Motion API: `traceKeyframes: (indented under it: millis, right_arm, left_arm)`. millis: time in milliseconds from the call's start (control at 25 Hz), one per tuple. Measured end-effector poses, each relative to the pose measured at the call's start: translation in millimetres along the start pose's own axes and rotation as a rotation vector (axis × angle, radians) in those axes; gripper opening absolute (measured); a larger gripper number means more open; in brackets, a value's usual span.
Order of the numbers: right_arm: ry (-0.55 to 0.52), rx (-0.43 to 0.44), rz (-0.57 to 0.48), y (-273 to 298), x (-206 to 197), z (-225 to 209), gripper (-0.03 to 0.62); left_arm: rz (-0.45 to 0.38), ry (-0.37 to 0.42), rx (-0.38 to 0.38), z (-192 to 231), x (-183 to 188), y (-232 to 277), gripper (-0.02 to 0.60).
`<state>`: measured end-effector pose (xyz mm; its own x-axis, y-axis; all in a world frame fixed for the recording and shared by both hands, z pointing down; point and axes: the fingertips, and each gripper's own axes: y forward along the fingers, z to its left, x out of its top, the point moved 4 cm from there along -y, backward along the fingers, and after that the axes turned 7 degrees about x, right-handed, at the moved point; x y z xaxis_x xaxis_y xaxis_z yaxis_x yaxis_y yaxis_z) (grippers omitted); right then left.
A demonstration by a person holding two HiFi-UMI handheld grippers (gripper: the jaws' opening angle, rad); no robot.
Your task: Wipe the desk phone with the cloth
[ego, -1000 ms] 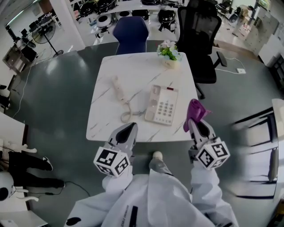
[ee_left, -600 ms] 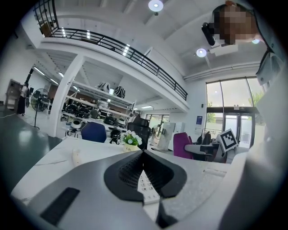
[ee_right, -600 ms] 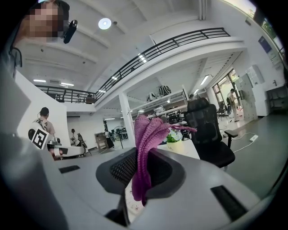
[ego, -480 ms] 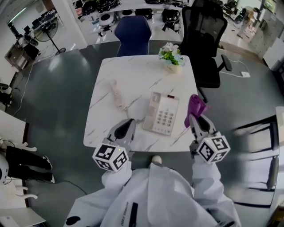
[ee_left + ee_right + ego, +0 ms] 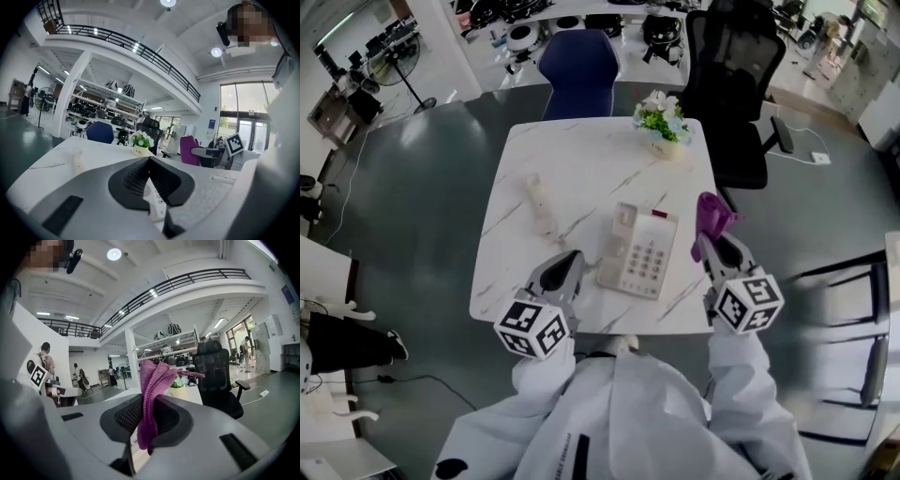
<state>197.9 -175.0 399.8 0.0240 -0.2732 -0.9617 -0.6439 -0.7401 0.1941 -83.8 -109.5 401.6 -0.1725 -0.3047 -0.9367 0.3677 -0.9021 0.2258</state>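
Purple cloth (image 5: 709,216) is being pinched in the right gripper (image 5: 709,246) beside the phone (image 5: 639,251).
The left gripper (image 5: 567,265) is being held pressed together, empty, over the surface (image 5: 581,159).

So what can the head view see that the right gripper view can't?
Only the head view shows the loose handset and the blue chair. Only the right gripper view shows the balcony railing and people standing far off. Both show the purple cloth shut in the right gripper, and the black chair.
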Motion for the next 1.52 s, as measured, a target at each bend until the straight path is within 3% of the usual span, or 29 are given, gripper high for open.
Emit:
traceKeyframes:
  millis: [480,880,1520]
  right_arm:
    - [-0.152,-0.062,0.121,63.3,-14.0,-35.7,0.04]
    - [-0.328,-0.012,0.29,104.1,-46.7,-33.9,0.041]
    - [-0.289,0.06,0.353,110.6,-67.9,-26.1,0.04]
  left_arm:
    - [0.139,-0.037,-0.014,24.2,-21.2,49.3,-0.002]
    - [0.187,-0.08,-0.021,31.1,-39.1,68.0,-0.003]
    - [0.218,-0.108,-0.032,27.9,-56.1,73.9,-0.003]
